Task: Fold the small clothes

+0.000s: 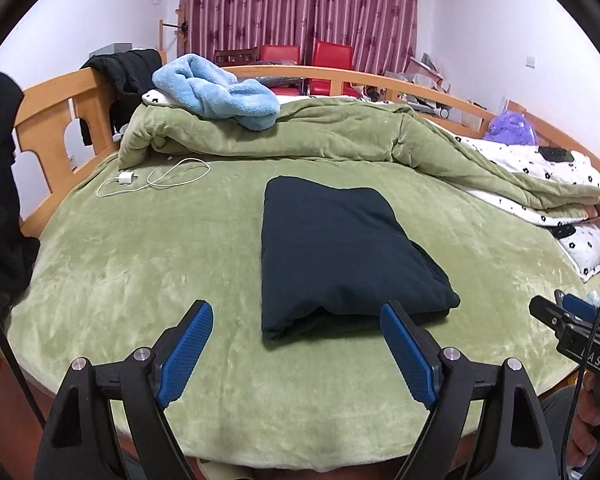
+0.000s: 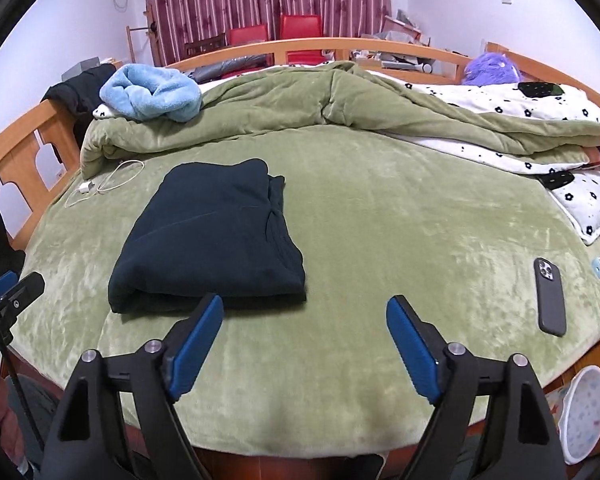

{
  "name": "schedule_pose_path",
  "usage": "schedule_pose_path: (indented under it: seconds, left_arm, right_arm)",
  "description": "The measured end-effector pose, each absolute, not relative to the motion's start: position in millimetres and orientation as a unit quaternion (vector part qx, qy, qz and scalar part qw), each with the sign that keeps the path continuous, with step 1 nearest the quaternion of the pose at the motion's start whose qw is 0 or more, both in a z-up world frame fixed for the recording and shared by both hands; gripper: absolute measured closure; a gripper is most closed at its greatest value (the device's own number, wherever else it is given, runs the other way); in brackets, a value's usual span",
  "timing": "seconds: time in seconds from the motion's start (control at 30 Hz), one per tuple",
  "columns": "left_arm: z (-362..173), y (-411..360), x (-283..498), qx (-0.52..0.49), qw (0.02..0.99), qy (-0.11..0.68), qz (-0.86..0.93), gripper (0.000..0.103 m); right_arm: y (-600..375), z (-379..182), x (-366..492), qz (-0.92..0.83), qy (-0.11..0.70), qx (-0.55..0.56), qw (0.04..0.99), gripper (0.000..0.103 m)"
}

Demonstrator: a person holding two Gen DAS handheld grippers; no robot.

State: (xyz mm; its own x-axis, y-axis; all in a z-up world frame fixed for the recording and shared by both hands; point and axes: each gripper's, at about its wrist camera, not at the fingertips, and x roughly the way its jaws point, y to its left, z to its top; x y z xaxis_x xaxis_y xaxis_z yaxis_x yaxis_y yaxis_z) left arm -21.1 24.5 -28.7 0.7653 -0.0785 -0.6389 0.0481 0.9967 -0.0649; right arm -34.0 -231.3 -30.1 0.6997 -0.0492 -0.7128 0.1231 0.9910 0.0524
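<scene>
Left wrist view: left gripper [image 1: 296,314] gapes empty at frame bottom, folded dark garment [image 1: 340,256] centre on green blanket [image 1: 140,264]; right gripper [image 2: 305,312] likewise released.

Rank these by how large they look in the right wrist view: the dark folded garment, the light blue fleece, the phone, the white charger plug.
1. dark folded garment
2. light blue fleece, though it lies farther off
3. phone
4. white charger plug

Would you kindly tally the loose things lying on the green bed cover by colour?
Dark navy: 1, folded garment
Light blue: 1, fleece bundle
White: 1, charger with cable
Dark grey: 1, phone
Total: 4
</scene>
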Motion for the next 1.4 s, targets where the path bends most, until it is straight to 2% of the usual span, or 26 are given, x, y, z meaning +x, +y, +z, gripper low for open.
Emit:
schedule_pose_path:
  seconds: [0.63,1.4]
  left_arm:
    - [-12,21,-56,-0.020,0.947,0.318,-0.039,0.018]
    - [-10,28,-70,-0.024,0.949,0.313,-0.039,0.018]
  right_arm:
    - [-239,-14,-75,-0.058,0.359,0.055,0.930,0.016]
    - [-229,-6,-83,-0.059,0.353,0.046,0.933,0.015]
